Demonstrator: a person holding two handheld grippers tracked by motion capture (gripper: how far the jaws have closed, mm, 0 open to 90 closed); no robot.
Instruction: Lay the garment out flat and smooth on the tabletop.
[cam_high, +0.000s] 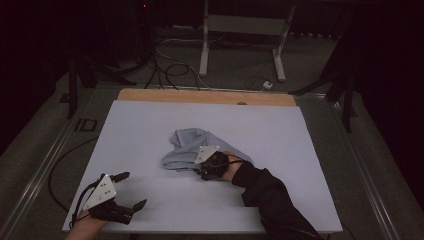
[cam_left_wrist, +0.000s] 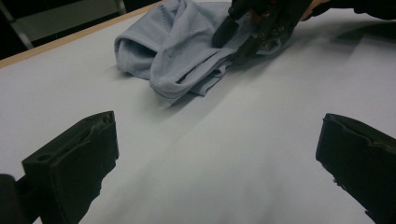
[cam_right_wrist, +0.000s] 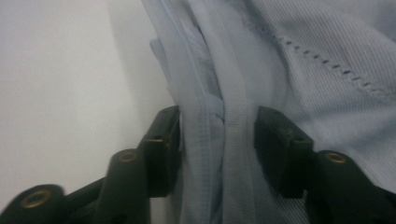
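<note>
A light blue cloth (cam_high: 186, 144) lies crumpled near the middle of the white sheet (cam_high: 140, 125); the left gripper view has it at the far side (cam_left_wrist: 173, 51). My right gripper (cam_high: 198, 172) points left into the cloth's near edge, low on the table. In the right gripper view its jaws (cam_right_wrist: 217, 119) straddle a folded hem of the cloth (cam_right_wrist: 224, 70), standing partly apart with the fabric loose between them. My left gripper (cam_high: 134, 190) rests at the sheet's front left corner, jaws wide apart (cam_left_wrist: 219, 126) over bare sheet, with the right gripper (cam_left_wrist: 233, 46) ahead of it.
A wooden table edge (cam_high: 200, 96) runs behind the white sheet. Beyond it, cables (cam_high: 170, 70) and a metal stand (cam_high: 240, 45) sit on the dark floor. A dark sleeve (cam_high: 270, 195) reaches in from the bottom right.
</note>
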